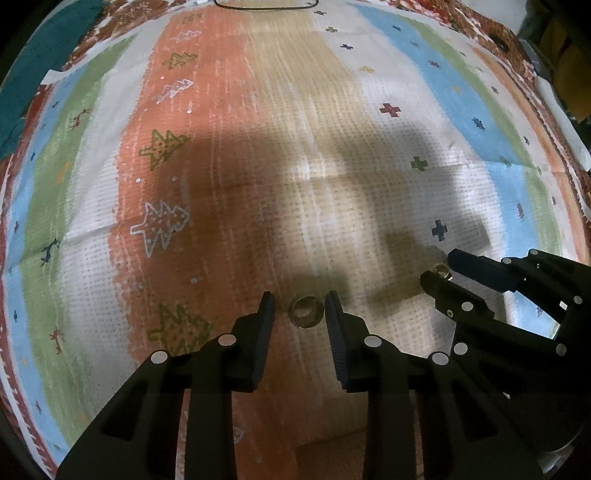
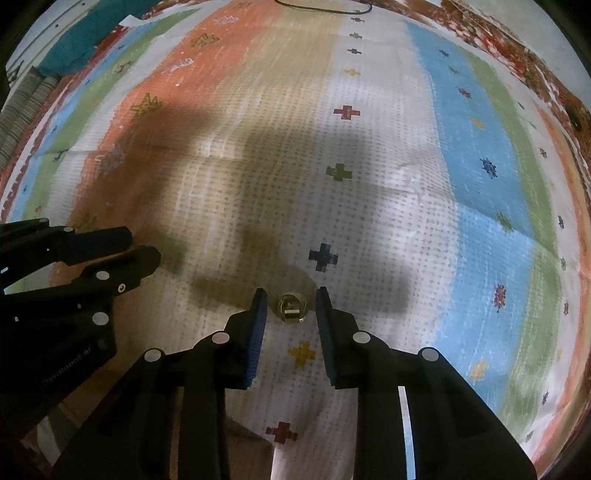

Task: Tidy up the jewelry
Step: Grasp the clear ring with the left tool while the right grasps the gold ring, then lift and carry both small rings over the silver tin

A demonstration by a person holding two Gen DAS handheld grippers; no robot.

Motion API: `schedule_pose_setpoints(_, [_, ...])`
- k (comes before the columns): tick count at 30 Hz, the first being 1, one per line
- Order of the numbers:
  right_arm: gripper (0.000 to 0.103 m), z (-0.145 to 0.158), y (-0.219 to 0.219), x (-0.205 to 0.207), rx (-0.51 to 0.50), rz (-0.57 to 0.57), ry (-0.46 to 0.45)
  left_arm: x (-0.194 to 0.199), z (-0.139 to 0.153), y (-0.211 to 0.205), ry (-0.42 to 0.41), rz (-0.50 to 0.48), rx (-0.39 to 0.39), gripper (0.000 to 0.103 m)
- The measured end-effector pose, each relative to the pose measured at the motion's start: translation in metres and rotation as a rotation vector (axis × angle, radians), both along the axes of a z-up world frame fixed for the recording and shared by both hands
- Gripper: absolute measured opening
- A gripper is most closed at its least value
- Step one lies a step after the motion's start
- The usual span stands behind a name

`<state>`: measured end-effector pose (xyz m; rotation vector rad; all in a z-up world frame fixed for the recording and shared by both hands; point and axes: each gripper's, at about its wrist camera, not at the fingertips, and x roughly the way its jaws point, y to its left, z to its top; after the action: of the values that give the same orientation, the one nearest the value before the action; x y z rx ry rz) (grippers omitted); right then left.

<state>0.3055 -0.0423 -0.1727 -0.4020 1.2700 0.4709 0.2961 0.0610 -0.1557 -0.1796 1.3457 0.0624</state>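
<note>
Left wrist view alone is showing a plain gold band (image 1: pixel 306 312) lying between the left gripper (image 1: pixel 300 308)'s unclenched fingers, lower centre; right wrist view is showing an ornate gold ring (image 2: pixel 291 308) between the right gripper (image 2: pixel 291 304)'s released fingers.

A thin black cord (image 1: pixel 264 7) at the far end of the striped cloth (image 1: pixel 332 147) is cut off by the top edge in both views. In the left wrist view, the small ring (image 1: pixel 440 271) between the right gripper's (image 1: pixel 437 267) tips is partly covered and too small to make out. The dark spot (image 2: pixel 576 123) at the cloth's right border cannot be identified.
</note>
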Motion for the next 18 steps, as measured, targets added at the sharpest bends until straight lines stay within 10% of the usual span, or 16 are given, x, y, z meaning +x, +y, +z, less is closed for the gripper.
schedule_pose_setpoints(18, [0.018,-0.004,0.013,0.003,-0.003,0.007,-0.019,0.001,-0.001,-0.012,-0.011,-0.001,0.024,0.018])
